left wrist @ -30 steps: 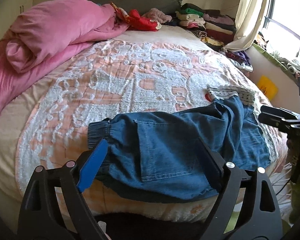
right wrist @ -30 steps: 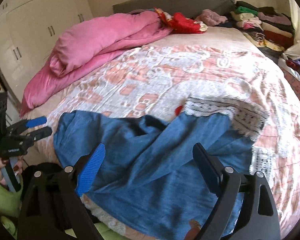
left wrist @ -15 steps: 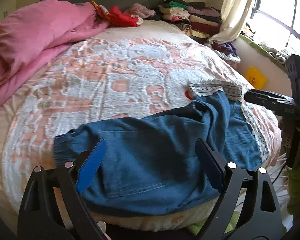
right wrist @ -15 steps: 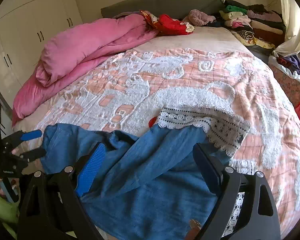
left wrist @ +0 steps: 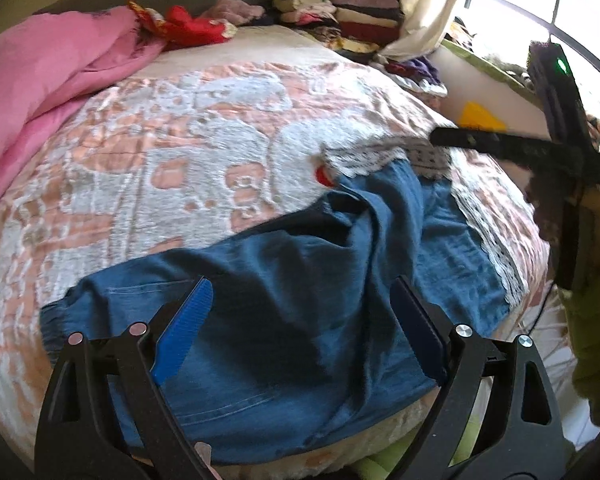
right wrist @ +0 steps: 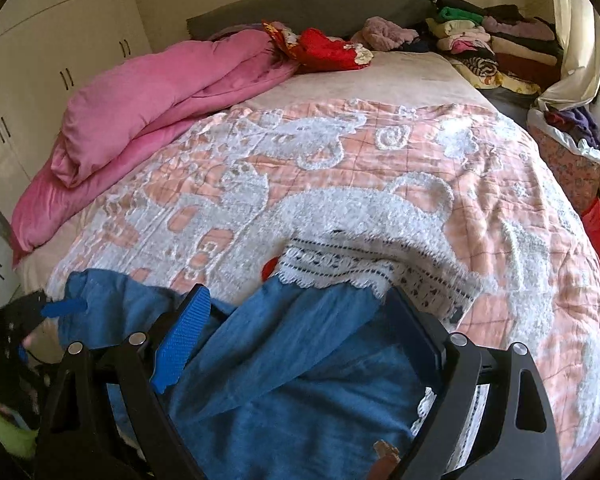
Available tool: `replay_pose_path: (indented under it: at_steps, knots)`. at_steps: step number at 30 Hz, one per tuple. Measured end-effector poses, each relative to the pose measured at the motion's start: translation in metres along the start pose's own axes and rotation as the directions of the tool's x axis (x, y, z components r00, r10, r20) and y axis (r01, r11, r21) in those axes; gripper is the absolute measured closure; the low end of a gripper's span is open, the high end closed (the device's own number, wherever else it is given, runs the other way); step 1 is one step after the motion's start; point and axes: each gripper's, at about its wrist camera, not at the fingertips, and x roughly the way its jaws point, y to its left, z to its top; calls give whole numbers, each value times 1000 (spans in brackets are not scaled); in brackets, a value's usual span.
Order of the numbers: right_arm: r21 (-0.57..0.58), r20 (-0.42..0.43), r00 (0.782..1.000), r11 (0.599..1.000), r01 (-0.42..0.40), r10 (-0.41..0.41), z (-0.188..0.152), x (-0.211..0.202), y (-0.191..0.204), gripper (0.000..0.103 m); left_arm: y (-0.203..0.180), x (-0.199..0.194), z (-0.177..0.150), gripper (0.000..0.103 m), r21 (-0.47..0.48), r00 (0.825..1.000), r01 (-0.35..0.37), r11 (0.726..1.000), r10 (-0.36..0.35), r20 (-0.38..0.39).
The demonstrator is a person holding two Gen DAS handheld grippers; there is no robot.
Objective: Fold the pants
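Blue denim pants (left wrist: pixel 300 300) with white lace cuffs (left wrist: pixel 380 156) lie crumpled across the near edge of the bed; they also show in the right wrist view (right wrist: pixel 300 360). My left gripper (left wrist: pixel 300 336) is open and hovers just over the waist end of the pants. My right gripper (right wrist: pixel 300 332) is open and hovers over the leg end, close to the lace cuff (right wrist: pixel 360 268). The right gripper shows in the left wrist view (left wrist: pixel 520 148) at the right. The left gripper shows at the left edge of the right wrist view (right wrist: pixel 40 312).
The bed has a pink and white patterned bedspread (right wrist: pixel 340 168). A pink duvet (right wrist: pixel 160 96) is heaped at the left. Red cloth (right wrist: pixel 324 48) and stacks of folded clothes (right wrist: pixel 492 44) lie by the headboard. White wardrobes (right wrist: pixel 40 60) stand at the left, a window (left wrist: pixel 540 0) at the right.
Both grippers have moved forward and lower over the pants. The pants fill more of both views. Both grippers stay open and empty.
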Motion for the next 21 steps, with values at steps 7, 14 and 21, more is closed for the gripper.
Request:
replay_pose_path:
  at_steps: [7, 14, 21]
  knots:
    - [10, -60, 998, 1000, 6, -5, 19, 30, -8, 15, -24, 31, -8, 20, 26, 990, 117, 993, -115, -86]
    - [-29, -197, 980, 1000, -13, 7, 33, 98, 14, 15, -42, 59, -18, 20, 46, 977, 167, 985, -159, -143]
    - [-52, -277, 954, 993, 106, -116, 40, 162, 22, 15, -47, 79, -23, 20, 62, 975, 148, 987, -135, -178]
